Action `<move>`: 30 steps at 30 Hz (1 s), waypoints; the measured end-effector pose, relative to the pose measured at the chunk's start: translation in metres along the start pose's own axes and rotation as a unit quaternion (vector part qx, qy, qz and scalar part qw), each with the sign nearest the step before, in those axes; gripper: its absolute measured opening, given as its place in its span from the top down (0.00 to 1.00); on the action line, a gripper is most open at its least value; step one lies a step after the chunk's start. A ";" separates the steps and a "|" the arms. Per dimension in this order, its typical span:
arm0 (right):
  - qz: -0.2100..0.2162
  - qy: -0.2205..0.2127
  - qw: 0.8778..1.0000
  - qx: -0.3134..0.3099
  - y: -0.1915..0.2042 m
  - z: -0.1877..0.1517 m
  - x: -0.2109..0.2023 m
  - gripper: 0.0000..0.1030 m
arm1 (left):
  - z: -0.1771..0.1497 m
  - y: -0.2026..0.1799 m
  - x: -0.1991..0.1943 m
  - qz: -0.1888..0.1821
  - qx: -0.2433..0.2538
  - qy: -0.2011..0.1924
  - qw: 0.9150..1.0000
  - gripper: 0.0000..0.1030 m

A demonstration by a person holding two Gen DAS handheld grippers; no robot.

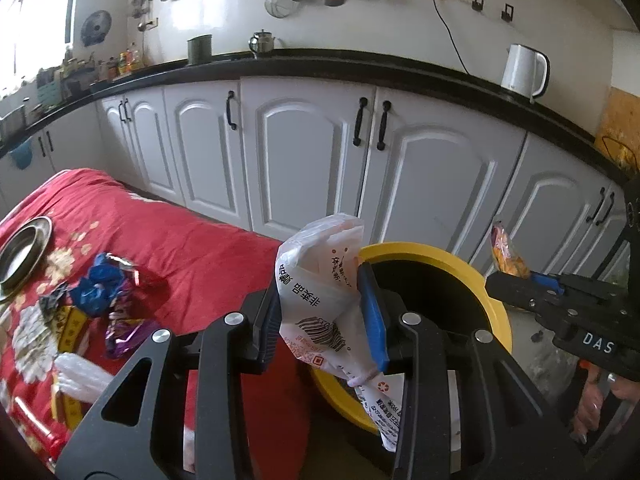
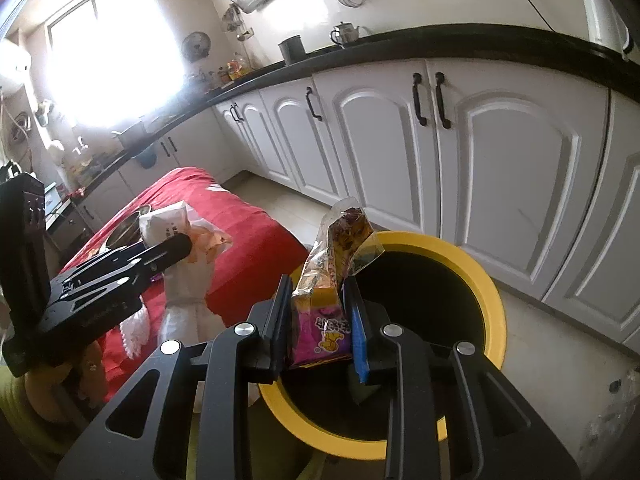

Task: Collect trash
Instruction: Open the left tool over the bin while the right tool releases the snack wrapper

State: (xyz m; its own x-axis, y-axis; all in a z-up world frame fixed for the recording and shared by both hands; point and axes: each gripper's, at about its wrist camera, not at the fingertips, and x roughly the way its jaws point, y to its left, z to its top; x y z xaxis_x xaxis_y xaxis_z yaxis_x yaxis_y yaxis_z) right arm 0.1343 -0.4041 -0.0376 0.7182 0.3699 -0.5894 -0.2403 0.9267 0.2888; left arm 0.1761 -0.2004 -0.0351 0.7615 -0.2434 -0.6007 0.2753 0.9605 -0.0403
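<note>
Both tongs are clenched — left gripper point(image 1: 326, 320) on a soft white bag point(image 1: 320, 276), right gripper point(image 2: 320, 320) on a light, crinkly snack wrapper point(image 2: 332, 280) — gripped mid-body.

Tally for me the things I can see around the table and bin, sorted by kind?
Held wrappers: 2, white plastic bag in left hand-held gripper, orange-purple snack packet in right hand-held gripper
Trash pile on red tablecloth: 1 heap of wrappers
Yellow-rimmed bin: 1
Metal plate: 1
Total: 5
</note>
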 end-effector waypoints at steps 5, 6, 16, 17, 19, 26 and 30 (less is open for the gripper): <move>-0.005 0.002 1.000 0.010 -0.008 -0.003 0.003 0.75 | 0.001 -0.007 0.014 0.001 0.003 0.009 1.000 0.71; -0.006 0.003 1.000 0.011 -0.010 -0.003 0.004 0.75 | 0.001 -0.008 0.018 0.001 0.003 0.012 1.000 0.71; -0.014 0.017 0.999 0.032 -0.024 -0.009 0.015 0.74 | 0.000 -0.015 0.042 -0.001 0.005 0.037 0.999 0.70; -0.014 0.019 0.999 0.034 -0.026 -0.008 0.017 0.74 | 0.000 -0.015 0.044 -0.002 0.003 0.039 0.999 0.70; -0.015 0.023 0.999 0.037 -0.028 -0.009 0.020 0.74 | -0.001 -0.014 0.047 -0.004 -0.001 0.042 0.999 0.69; -0.028 0.022 0.998 0.050 -0.035 -0.012 0.022 0.50 | -0.002 -0.009 0.048 -0.010 -0.021 0.052 0.998 0.60; -0.037 0.019 0.997 0.059 -0.039 -0.011 0.021 0.43 | -0.001 -0.004 0.043 -0.016 -0.033 0.053 0.998 0.48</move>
State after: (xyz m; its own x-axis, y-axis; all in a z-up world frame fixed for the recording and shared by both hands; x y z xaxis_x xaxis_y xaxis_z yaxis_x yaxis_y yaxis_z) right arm 0.1515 -0.4321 -0.0699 0.7046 0.3051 -0.6406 -0.1067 0.9381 0.3294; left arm 0.2069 -0.2149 -0.0619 0.6857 -0.2620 -0.6791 0.2562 0.9601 -0.1117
